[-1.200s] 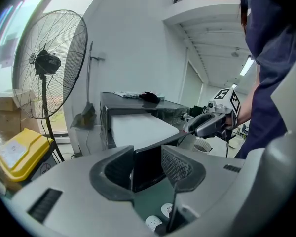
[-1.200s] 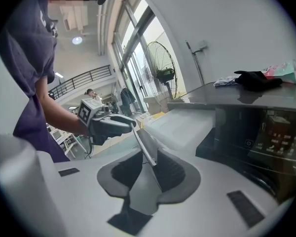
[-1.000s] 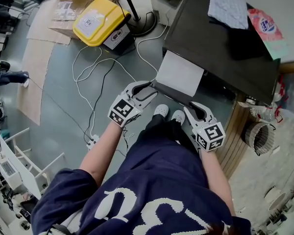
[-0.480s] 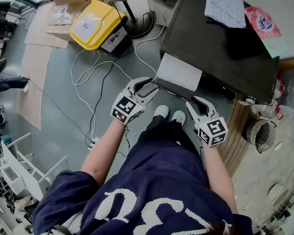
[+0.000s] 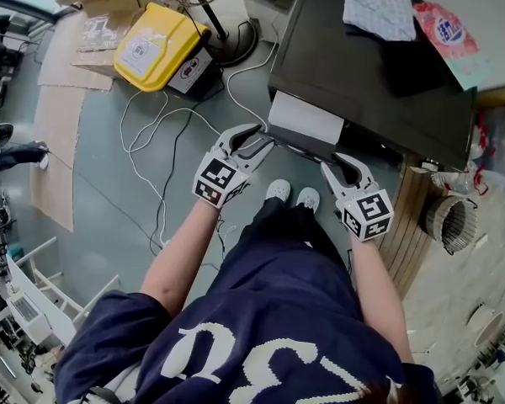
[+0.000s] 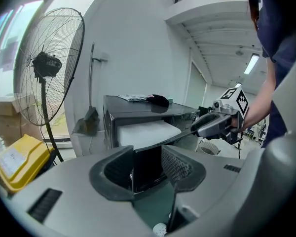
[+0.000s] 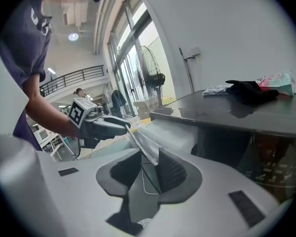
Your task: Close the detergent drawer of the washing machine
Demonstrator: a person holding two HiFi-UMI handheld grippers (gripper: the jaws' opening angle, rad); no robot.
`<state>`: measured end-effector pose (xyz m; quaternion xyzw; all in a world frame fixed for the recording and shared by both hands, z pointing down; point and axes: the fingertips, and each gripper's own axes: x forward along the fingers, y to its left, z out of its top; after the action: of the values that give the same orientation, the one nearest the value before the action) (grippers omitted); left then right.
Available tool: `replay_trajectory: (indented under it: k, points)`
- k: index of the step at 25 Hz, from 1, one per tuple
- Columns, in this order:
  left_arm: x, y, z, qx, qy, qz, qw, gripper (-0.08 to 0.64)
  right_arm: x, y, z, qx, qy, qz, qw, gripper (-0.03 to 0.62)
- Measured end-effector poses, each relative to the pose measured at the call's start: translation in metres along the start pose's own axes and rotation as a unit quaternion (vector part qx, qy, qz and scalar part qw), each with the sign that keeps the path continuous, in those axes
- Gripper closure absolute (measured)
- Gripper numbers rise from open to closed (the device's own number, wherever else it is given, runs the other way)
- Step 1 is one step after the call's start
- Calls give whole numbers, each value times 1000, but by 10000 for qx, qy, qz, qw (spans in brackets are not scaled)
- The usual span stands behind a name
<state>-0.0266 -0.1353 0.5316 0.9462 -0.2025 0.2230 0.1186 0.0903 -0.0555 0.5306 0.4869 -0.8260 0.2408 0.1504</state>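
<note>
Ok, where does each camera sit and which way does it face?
Head view: on the head, steeply down at the drawer; arms, left claw, right claw.
Left gripper view: on left claw, facing drawer; right arm visible.
Right gripper view: on right claw, facing drawer edge between its opening jaws; left arm visible.
All three share the drawer.

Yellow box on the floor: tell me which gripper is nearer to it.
Left. The left gripper is at the drawer's end facing the yellow box; the right gripper is at the drawer's other end, farther off.
</note>
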Motion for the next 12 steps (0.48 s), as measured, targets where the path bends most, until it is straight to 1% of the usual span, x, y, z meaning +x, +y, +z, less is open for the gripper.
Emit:
replay_trajectory:
  k: [9, 12]
  points:
    - [16, 13, 11, 57, -10, 25, 10000, 371, 9, -18, 11, -93, -45, -70, 9999, 466]
    - [17, 15, 13, 34, -41, -1, 10000, 371, 10, -20, 12, 56, -120, 12, 9999, 460]
